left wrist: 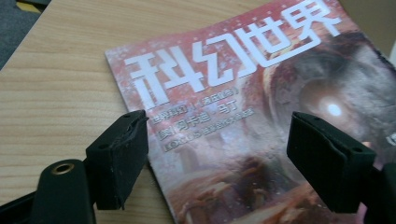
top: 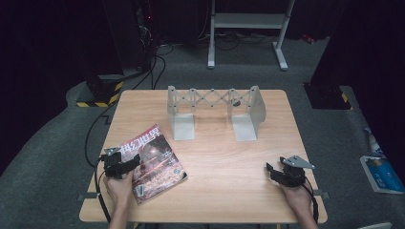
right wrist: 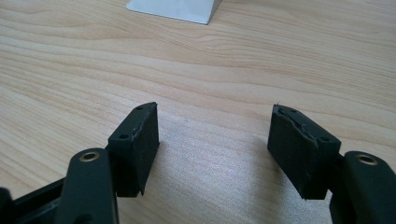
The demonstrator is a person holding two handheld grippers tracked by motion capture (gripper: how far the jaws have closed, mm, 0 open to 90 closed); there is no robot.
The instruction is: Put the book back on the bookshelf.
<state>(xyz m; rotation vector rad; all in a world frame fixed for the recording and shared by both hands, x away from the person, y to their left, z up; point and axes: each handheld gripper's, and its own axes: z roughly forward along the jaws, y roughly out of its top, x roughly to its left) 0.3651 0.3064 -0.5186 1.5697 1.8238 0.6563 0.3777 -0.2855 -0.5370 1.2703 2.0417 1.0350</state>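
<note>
At table's (top: 215, 162) near-left: magazine (top: 155, 162) flat, long axis diagonal, title far-left.

Worktop (top: 215, 157) centre bare, open passage. Expanding metal rack (top: 215, 107) blocks 12 o'clock edge. Magazine (top: 155, 162) lies flat at 8 o'clock, low obstacle under left hand-held gripper (top: 131, 161).

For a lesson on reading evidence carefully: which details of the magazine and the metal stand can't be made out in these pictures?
- Magazine: in the high view, its near left corner is hidden under the left gripper.
- Magazine: in the left gripper view, the small print is blurred and the right edge is cut off.
- Stand: in the right gripper view, all but one corner is cut off by the top edge.
</note>
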